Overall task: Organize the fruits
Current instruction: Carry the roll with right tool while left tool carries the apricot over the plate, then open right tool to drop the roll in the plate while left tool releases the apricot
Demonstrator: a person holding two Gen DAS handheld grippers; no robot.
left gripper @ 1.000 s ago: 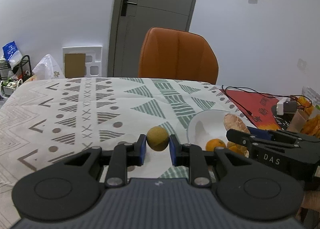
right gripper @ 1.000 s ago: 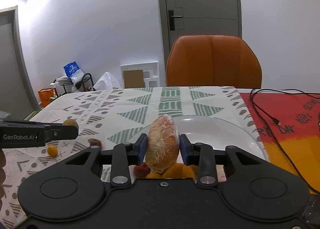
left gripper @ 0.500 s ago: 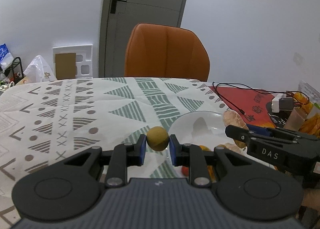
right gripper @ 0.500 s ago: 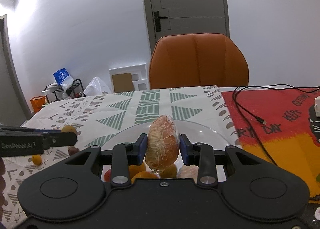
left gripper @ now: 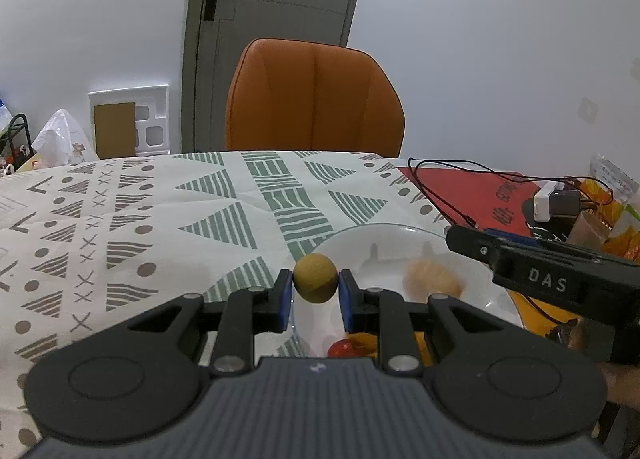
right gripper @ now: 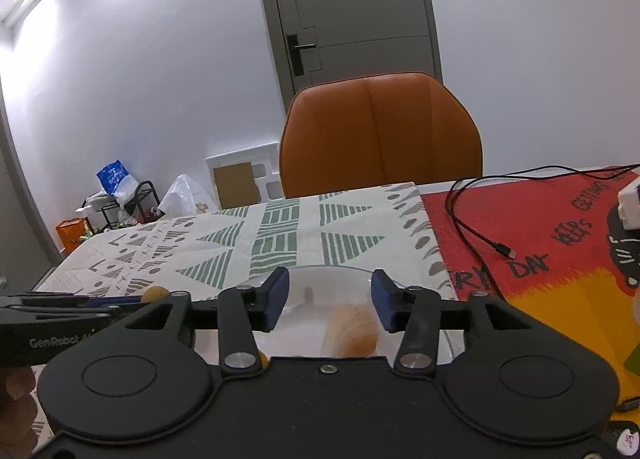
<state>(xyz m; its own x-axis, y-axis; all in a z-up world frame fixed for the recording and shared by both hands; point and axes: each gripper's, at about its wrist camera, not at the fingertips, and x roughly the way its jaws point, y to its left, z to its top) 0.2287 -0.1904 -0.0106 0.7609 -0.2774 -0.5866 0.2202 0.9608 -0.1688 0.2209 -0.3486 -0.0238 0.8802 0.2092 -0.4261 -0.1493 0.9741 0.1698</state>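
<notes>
Items on the bench, left to right: 1 left gripper, its 2 blue pads clamped on 1 round yellow-brown fruit, held just above the near-left rim of 1 white plate; the same fruit shows in the right wrist view at the tip of the left gripper. On the plate: 1 netted orange fruit, blurred, lying loose right of centre, plus 1 red fruit and 1 orange fruit at the near edge, partly hidden by the gripper body. 1 right gripper, jaws spread wide and empty, with the netted orange fruit below and slightly right of the gap, touching neither pad. Further right: 1 black cable on 1 red printed mat. Behind the bench: 1 orange chair. Change from 0.5 s ago: the right gripper then gripped the netted fruit upright between its pads; it now lies on the plate and the jaws stand apart. The left gripper holds the round fruit as before, now nearer the plate.
</notes>
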